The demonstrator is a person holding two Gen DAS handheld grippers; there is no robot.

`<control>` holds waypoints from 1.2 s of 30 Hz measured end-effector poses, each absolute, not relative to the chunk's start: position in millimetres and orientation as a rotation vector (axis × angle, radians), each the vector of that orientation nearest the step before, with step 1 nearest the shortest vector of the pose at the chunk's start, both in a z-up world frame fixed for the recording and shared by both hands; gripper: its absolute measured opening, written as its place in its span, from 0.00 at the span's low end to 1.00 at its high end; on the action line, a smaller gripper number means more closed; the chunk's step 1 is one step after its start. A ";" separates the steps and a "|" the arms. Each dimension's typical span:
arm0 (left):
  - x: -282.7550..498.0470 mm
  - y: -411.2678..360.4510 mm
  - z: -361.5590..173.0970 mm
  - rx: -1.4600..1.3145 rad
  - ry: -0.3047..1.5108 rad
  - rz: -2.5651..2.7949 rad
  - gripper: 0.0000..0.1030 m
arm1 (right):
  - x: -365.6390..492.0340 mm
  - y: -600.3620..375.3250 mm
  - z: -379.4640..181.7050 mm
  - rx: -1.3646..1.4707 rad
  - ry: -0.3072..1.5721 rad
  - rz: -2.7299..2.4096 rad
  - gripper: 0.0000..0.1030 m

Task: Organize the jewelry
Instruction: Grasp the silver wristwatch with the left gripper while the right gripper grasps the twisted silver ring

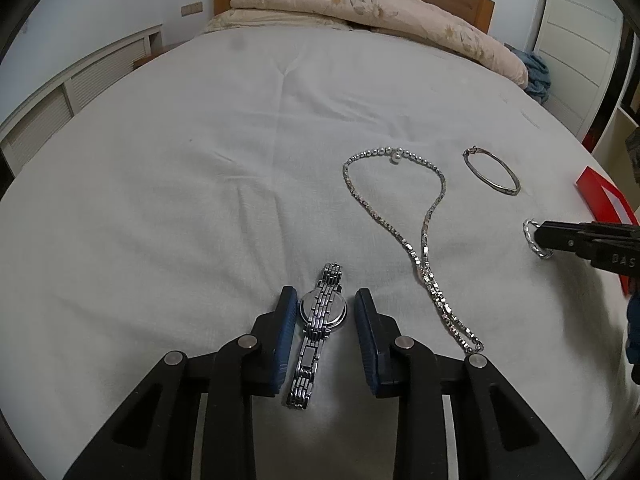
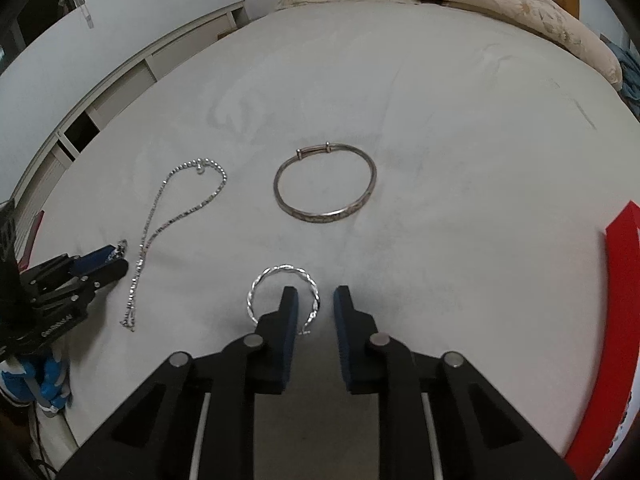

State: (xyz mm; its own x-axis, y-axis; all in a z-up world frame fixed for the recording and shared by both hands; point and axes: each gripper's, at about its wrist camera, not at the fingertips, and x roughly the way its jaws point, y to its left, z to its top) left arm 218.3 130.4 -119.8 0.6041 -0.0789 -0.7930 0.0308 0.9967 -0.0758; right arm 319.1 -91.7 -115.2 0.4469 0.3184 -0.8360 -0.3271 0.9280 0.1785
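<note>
A silver watch (image 1: 323, 312) lies face down on the white bed sheet (image 1: 180, 168), lengthwise between the blue pads of my left gripper (image 1: 325, 294). The pads flank its case with a thin gap on the right, so the gripper is open. My right gripper (image 2: 316, 289) is down on a twisted silver ring bangle (image 2: 280, 270). Its left finger is inside the loop, and the loop's right side runs through the gap untouched. A beaded necklace (image 1: 424, 232) and a plain bangle (image 2: 320, 216) lie further out.
A red box (image 2: 624, 280) sits at the bed's right edge. A folded floral quilt (image 1: 360, 4) lies against the wooden headboard, with a blue cloth (image 1: 538, 76) beside it. White cabinets (image 1: 80, 80) run along the left wall.
</note>
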 end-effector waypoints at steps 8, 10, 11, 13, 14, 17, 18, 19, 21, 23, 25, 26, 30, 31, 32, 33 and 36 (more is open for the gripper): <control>221.7 127.0 -119.0 -0.040 0.918 -0.052 0.24 | 330.2 -74.1 -121.7 -0.124 1.042 0.420 0.09; 222.4 125.9 -117.7 -0.029 0.922 -0.048 0.23 | 329.3 -68.2 -119.3 -0.149 1.038 0.408 0.06; 222.4 125.6 -116.6 -0.027 0.924 -0.046 0.23 | 327.6 -65.8 -118.0 -0.158 1.032 0.397 0.06; 223.0 125.6 -114.3 -0.031 0.932 -0.041 0.23 | 323.0 -65.8 -113.1 -0.144 1.019 0.381 0.06; 223.5 125.3 -113.4 -0.037 0.936 -0.038 0.23 | 319.5 -67.3 -109.7 -0.123 1.013 0.379 0.05; 222.6 122.4 -109.4 -0.038 0.947 -0.032 0.23 | 304.4 -69.6 -99.4 -0.107 0.991 0.376 0.05; 221.4 121.5 -107.7 -0.041 0.950 -0.030 0.23 | 299.5 -72.0 -96.2 -0.102 0.986 0.375 0.05; 220.3 121.1 -106.3 -0.046 0.951 -0.030 0.23 | 293.7 -75.3 -90.7 -0.090 0.977 0.370 0.05; 214.5 118.7 -101.9 -0.056 0.947 -0.032 0.23 | 281.3 -82.3 -79.8 -0.059 0.963 0.360 0.05; 207.8 116.3 -96.0 -0.065 0.942 -0.038 0.23 | 270.2 -86.9 -69.4 -0.047 0.951 0.351 0.05; 199.5 113.8 -87.7 -0.068 0.933 -0.041 0.23 | 258.2 -93.3 -59.4 -0.040 0.941 0.345 0.05; 195.8 112.7 -83.3 -0.069 0.928 -0.042 0.23 | 252.4 -96.0 -53.8 -0.032 0.936 0.341 0.05; 178.4 106.6 -60.5 -0.069 0.894 -0.048 0.23 | 220.0 -112.4 -31.2 0.011 0.919 0.320 0.05; 172.4 104.4 -53.6 -0.068 0.882 -0.051 0.23 | 212.4 -116.5 -25.3 0.020 0.915 0.315 0.05; 166.5 101.6 -47.9 -0.069 0.874 -0.053 0.23 | 204.2 -119.1 -22.8 0.028 0.912 0.313 0.05; 159.2 99.0 -40.7 -0.068 0.864 -0.057 0.23 | 192.9 -123.1 -16.7 0.035 0.905 0.307 0.05; 140.4 92.4 -25.0 -0.062 0.840 -0.063 0.23 | 168.1 -132.2 -3.6 0.035 0.889 0.292 0.05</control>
